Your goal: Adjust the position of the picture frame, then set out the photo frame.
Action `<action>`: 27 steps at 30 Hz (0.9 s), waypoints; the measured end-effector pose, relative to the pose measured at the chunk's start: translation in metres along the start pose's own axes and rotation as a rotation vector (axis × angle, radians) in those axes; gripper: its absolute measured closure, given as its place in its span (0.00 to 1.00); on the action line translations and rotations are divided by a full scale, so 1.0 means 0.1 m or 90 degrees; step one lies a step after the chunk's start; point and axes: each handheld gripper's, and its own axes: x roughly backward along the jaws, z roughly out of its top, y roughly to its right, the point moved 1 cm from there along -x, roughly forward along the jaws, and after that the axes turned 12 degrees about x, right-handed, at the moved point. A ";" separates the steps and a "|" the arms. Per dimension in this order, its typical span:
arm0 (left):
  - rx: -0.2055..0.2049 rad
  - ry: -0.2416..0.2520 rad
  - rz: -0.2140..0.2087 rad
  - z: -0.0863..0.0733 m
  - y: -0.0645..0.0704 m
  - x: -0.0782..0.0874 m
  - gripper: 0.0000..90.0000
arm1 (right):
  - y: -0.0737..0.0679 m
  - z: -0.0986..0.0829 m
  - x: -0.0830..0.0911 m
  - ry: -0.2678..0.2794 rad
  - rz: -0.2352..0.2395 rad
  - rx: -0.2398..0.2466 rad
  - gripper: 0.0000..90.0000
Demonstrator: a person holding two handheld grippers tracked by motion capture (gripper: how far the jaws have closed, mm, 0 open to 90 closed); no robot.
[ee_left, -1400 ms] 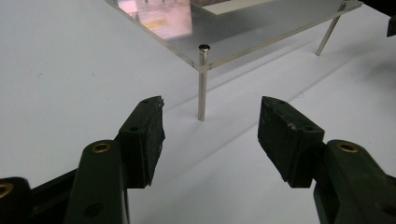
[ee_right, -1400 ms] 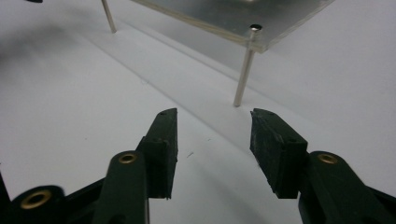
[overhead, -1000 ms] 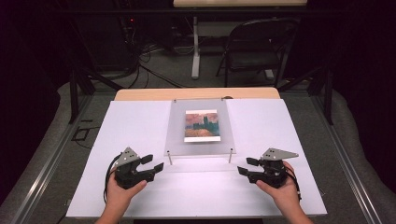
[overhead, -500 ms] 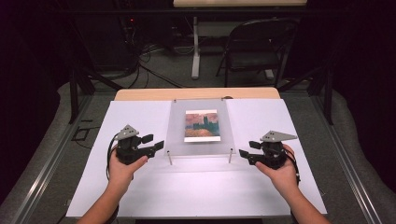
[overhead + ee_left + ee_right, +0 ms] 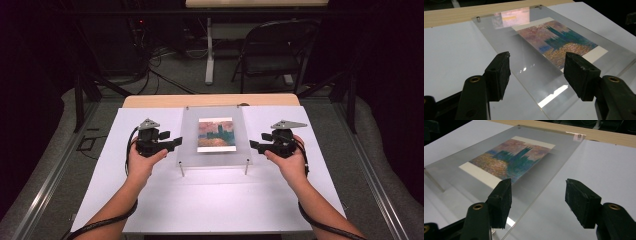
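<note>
Each hand holds its tool, the left tool (image 5: 176, 143) and the right tool (image 5: 253, 145), with jaws spread wide and empty, flanking the clear acrylic picture frame (image 5: 215, 136) that stands on pins between them on the counter (image 5: 150, 210), apparently to grip its side edges.

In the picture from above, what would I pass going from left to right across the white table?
Left gripper → clear acrylic frame holding the painted picture → right gripper.
</note>
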 end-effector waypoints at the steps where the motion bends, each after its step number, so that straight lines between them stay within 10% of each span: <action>1: 0.005 0.001 0.002 0.01 -0.01 -0.03 0.42 | 0.02 0.02 -0.03 -0.001 -0.001 0.001 0.42; 27: 0.089 -0.032 0.060 0.27 -0.41 -0.64 0.41 | 0.43 0.22 -0.64 -0.019 -0.025 -0.045 0.41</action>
